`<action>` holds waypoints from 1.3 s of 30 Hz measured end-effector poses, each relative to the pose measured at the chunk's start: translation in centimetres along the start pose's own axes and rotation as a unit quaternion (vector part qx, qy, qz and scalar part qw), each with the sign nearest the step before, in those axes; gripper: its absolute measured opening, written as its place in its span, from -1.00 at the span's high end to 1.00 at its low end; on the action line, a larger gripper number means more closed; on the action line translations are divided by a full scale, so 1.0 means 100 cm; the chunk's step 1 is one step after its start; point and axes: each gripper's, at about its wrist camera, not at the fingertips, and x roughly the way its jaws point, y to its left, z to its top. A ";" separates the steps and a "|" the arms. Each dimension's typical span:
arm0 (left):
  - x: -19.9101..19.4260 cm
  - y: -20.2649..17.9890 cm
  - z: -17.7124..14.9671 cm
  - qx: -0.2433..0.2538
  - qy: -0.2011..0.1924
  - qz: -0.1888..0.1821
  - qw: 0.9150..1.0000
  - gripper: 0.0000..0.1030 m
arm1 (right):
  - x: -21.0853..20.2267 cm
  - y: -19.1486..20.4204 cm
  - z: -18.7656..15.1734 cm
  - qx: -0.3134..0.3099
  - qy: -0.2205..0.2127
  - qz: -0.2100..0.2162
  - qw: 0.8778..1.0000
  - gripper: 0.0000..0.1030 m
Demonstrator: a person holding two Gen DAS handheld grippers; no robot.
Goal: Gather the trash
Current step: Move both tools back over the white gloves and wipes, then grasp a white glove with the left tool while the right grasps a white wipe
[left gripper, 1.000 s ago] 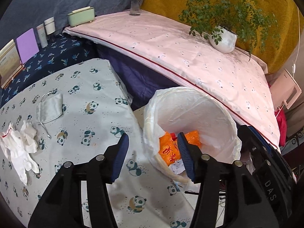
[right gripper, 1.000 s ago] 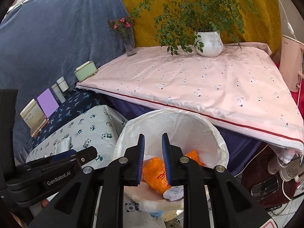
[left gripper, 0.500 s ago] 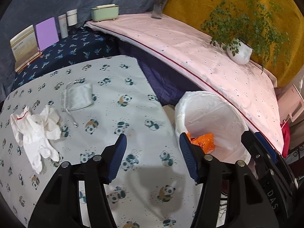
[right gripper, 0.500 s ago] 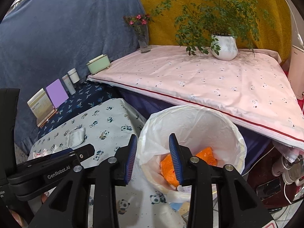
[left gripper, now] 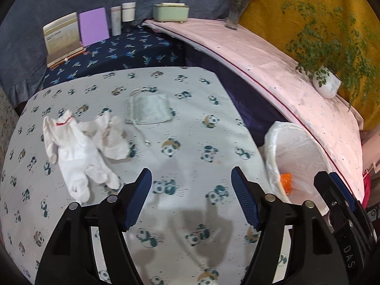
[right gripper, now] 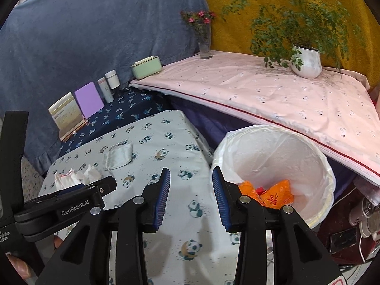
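A pair of crumpled white gloves (left gripper: 78, 147) and a grey-green drawstring pouch (left gripper: 148, 109) lie on the panda-print tablecloth (left gripper: 190, 137). My left gripper (left gripper: 189, 173) hovers over bare cloth to the right of the gloves, its jaws opening with nothing between them. The white-lined trash bin (left gripper: 299, 147) stands past the table's right edge with orange wrappers (left gripper: 286, 181) inside. In the right wrist view, my right gripper (right gripper: 191, 173) is open and empty over the table edge, just left of the bin (right gripper: 273, 152) and its orange wrappers (right gripper: 273, 194). The gloves (right gripper: 76, 175) and pouch (right gripper: 118, 155) lie further left.
A higher pink-covered surface (right gripper: 285, 95) behind the bin carries a potted plant (right gripper: 306, 61), a flower vase (right gripper: 205, 45) and a green box (right gripper: 146, 67). Cards (left gripper: 64, 35) and jars (left gripper: 128, 11) stand on dark blue cloth at the back. Plugs and cables (right gripper: 363, 216) lie right of the bin.
Both grippers swung left, away from above the bin to over the panda cloth. Both jaws widened. The gloves and pouch moved toward the centre of the left wrist view.
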 end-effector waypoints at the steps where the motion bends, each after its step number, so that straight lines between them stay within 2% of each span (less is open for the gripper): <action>1: 0.000 0.007 0.000 -0.007 0.001 0.004 1.000 -0.28 | 0.001 0.004 -0.001 -0.003 0.001 0.002 1.000 0.29; 4: 0.000 0.026 -0.002 -0.024 0.002 0.013 1.000 -0.29 | 0.004 0.019 -0.002 -0.013 0.006 0.011 1.000 0.29; 8: -0.001 0.052 -0.007 -0.049 0.002 0.029 0.998 -0.47 | 0.008 0.036 -0.006 -0.024 0.012 0.020 0.999 0.29; 11: -0.001 0.072 -0.010 -0.065 0.005 0.041 0.997 -0.48 | 0.011 0.049 -0.009 -0.032 0.017 0.028 0.999 0.29; 15: 0.001 0.100 -0.017 -0.091 0.012 0.057 0.994 -0.49 | 0.017 0.068 -0.015 -0.044 0.026 0.041 0.998 0.18; 23: 0.018 0.155 -0.028 -0.140 0.034 0.088 0.986 -0.49 | 0.033 0.106 -0.027 -0.065 0.047 0.064 0.995 0.15; 33: 0.045 0.179 -0.029 -0.163 0.056 0.088 0.981 -0.44 | 0.059 0.140 -0.039 -0.085 0.073 0.080 0.991 0.15; 37: 0.055 0.181 -0.026 -0.165 0.065 0.076 0.981 -0.10 | 0.071 0.148 -0.042 -0.091 0.083 0.079 0.989 0.15; 39: 0.057 0.179 -0.024 -0.152 0.068 0.069 0.984 0.40 | 0.078 0.153 -0.043 -0.093 0.087 0.079 0.989 0.15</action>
